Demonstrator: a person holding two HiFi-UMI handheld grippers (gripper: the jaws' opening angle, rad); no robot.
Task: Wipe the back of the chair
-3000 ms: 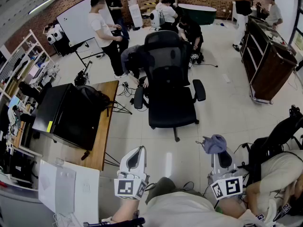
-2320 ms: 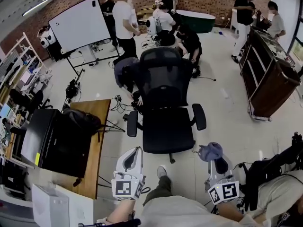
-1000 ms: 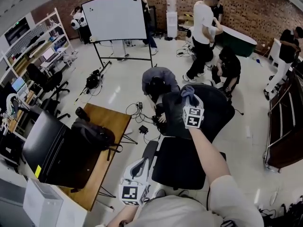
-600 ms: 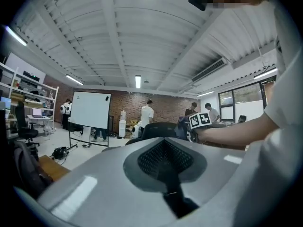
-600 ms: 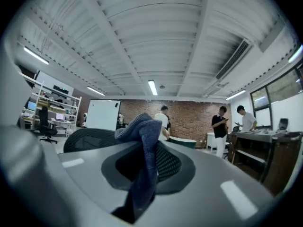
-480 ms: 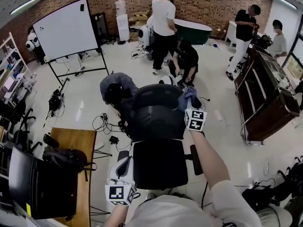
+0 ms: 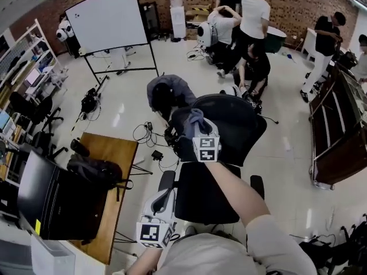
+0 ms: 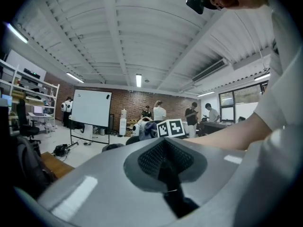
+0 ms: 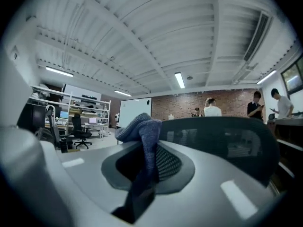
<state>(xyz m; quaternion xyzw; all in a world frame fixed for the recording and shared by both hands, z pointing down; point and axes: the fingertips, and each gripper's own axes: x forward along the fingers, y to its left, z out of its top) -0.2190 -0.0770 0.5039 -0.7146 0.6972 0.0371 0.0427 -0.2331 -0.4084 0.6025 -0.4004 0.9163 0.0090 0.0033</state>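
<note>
In the head view a black mesh office chair (image 7: 232, 128) stands in front of me with its back facing away. My right gripper (image 7: 193, 129) is stretched out to the left part of the back's top edge and is shut on a blue-grey cloth (image 7: 195, 118) that lies against the chair. The right gripper view shows the cloth (image 9: 142, 134) bunched between the jaws, with the chair back's rim (image 9: 222, 138) just to the right. My left gripper (image 7: 162, 198) hangs low by the chair's left armrest, shut with nothing in it, and its own view (image 8: 165, 167) looks towards the cloth (image 8: 147, 129).
A wooden desk (image 7: 117, 153) with a black bag (image 7: 94, 171) and a dark monitor (image 7: 46, 202) stands at the left. A person (image 7: 166, 93) crouches just behind the chair beside floor cables (image 7: 146, 136). Several people stand farther back; whiteboard (image 7: 109, 19), dark cabinet (image 7: 338, 136).
My right gripper has risen from waist height to the chair back and, over the last half second, slid the cloth leftwards along the top. The left gripper stays low.
</note>
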